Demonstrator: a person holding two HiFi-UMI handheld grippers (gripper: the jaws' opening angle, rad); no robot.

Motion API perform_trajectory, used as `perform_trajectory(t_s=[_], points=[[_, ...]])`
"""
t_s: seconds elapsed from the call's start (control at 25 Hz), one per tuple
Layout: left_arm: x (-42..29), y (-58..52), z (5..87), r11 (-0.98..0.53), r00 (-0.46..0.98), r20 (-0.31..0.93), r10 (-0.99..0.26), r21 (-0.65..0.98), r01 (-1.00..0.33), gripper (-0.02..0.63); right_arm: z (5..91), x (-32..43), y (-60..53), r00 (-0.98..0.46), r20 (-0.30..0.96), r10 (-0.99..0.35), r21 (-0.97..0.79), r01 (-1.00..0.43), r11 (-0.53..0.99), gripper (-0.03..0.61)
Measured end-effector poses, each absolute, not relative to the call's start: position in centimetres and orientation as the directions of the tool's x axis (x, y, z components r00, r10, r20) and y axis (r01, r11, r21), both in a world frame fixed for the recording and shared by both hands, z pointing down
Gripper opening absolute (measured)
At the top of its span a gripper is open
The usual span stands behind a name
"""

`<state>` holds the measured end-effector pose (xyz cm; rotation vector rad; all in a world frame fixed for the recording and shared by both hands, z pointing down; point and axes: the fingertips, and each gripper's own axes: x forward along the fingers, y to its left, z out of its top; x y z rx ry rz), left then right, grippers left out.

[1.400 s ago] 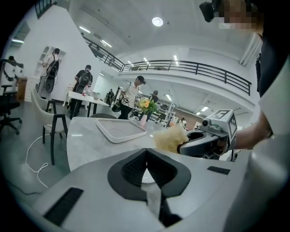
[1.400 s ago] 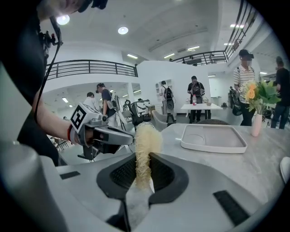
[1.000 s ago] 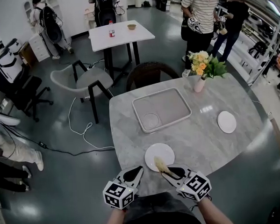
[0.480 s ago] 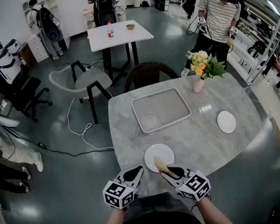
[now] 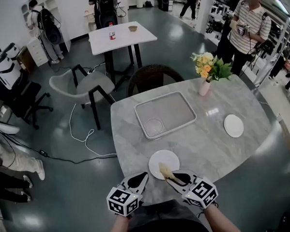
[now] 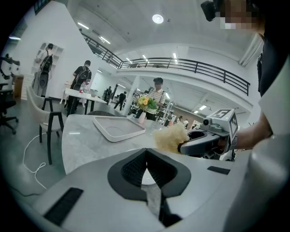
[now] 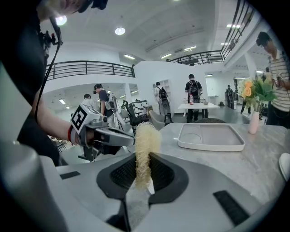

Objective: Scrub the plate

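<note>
Right gripper [image 7: 144, 164] clamped on soft, springy scrubber [image 7: 146, 136]; left gripper [image 6: 146, 155] closed, empty; plate [image 5: 159, 159] just ahead, likely stiff, slippery, breakable; best steadied at rim.

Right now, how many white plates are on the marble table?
2. The near plate lies at the table's front edge, by the scrubber; the right plate lies alone toward the right edge. None looks hidden.

A grey tray [image 5: 171, 110] lies on the marble table [image 5: 204, 144], with a pink vase of flowers [image 5: 204, 87] near its right corner and a wicker chair [image 5: 152, 77] behind.
</note>
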<state>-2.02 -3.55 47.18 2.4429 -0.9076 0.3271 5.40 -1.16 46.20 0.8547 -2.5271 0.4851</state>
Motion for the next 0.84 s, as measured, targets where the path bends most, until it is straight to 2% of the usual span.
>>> perform_trajectory(t_s=[0.84], points=[[-0.5,-4.6,47.5,-0.655,0.749,0.397,-0.531,0.368,-0.660,0.012,46.9,6.8,-1.9,-0.725,0.492,-0.482,-0.205,-0.634,0.746,0.075]])
